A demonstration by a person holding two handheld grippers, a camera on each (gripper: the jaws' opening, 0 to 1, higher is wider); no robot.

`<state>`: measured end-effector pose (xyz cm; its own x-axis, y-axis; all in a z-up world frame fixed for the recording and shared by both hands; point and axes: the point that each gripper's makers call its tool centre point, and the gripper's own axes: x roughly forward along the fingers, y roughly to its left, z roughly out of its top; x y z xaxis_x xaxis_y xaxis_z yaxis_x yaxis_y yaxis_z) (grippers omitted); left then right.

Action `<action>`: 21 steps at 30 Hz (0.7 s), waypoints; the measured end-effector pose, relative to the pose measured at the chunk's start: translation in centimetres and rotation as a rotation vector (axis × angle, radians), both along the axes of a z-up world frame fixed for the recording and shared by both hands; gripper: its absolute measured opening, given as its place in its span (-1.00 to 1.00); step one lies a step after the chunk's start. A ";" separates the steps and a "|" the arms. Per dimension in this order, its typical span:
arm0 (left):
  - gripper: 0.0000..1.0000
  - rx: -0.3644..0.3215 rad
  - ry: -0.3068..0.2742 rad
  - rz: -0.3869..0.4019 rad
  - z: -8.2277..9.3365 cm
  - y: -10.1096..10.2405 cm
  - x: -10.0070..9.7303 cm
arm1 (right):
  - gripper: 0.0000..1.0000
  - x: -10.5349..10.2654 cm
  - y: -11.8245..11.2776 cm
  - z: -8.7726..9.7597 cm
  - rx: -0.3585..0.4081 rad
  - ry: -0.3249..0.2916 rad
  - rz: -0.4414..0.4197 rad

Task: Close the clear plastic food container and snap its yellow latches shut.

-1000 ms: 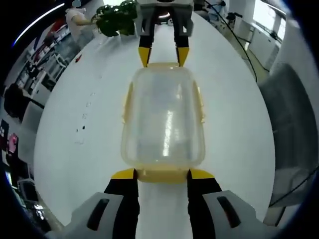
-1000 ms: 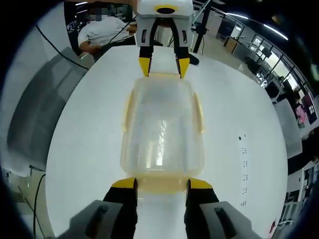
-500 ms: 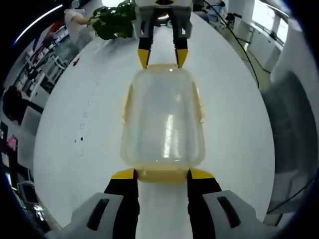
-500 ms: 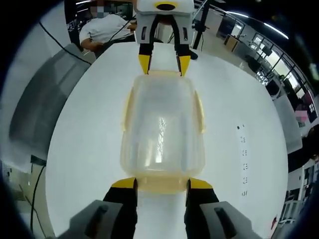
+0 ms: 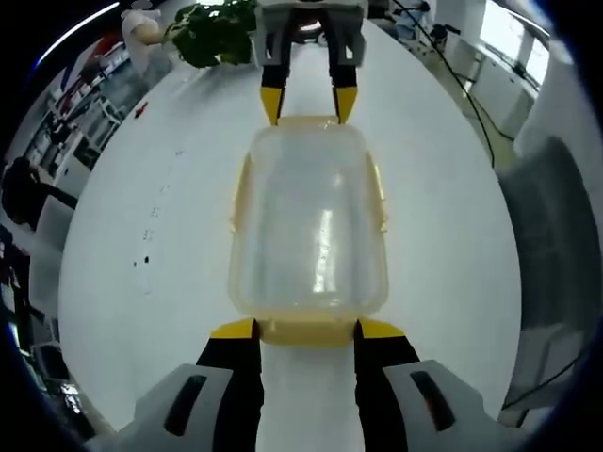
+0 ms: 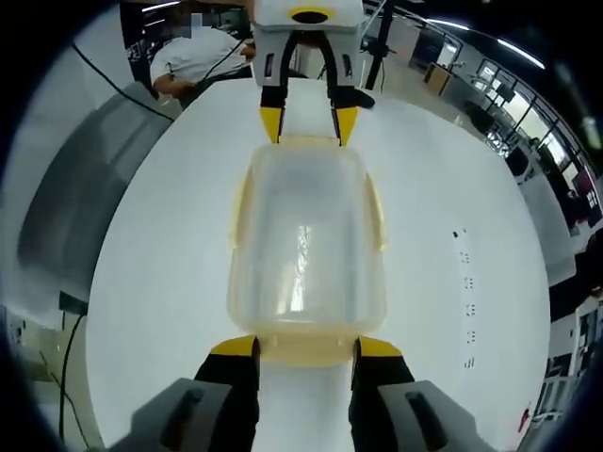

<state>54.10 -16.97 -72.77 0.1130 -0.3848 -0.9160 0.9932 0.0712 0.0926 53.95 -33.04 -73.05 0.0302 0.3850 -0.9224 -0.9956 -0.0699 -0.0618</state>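
The clear plastic container (image 5: 309, 226) lies lengthwise on the white table (image 5: 141, 188), lid on, with yellow latches along both long sides (image 5: 240, 193). My left gripper (image 5: 308, 330) is open, and its yellow-tipped jaws straddle the near end latch (image 5: 306, 332). At the far end the right gripper (image 5: 308, 105) stands open astride the opposite end. In the right gripper view the same container (image 6: 306, 235) runs away from my right gripper (image 6: 306, 347), whose jaws flank its end latch (image 6: 306, 350). The left gripper (image 6: 308, 122) sits open at the far end.
A potted plant (image 5: 212, 33) stands at the table's far edge in the left gripper view, with a grey chair (image 5: 556, 235) to the right. In the right gripper view a grey chair (image 6: 75, 198) is on the left and a seated person (image 6: 193, 61) is beyond the table.
Both views have shifted very slightly. The container and both grippers keep their places at its two ends.
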 end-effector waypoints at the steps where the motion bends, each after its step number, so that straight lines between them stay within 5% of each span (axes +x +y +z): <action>1: -0.30 0.001 0.001 -0.001 -0.1 0.1 0.1 | -0.30 0.0 0.0 0.0 0.002 0.006 -0.004; 21: -0.29 0.005 0.030 -0.019 -1.3 -0.5 0.1 | -0.29 -0.1 -0.5 -1.3 0.002 0.033 -0.028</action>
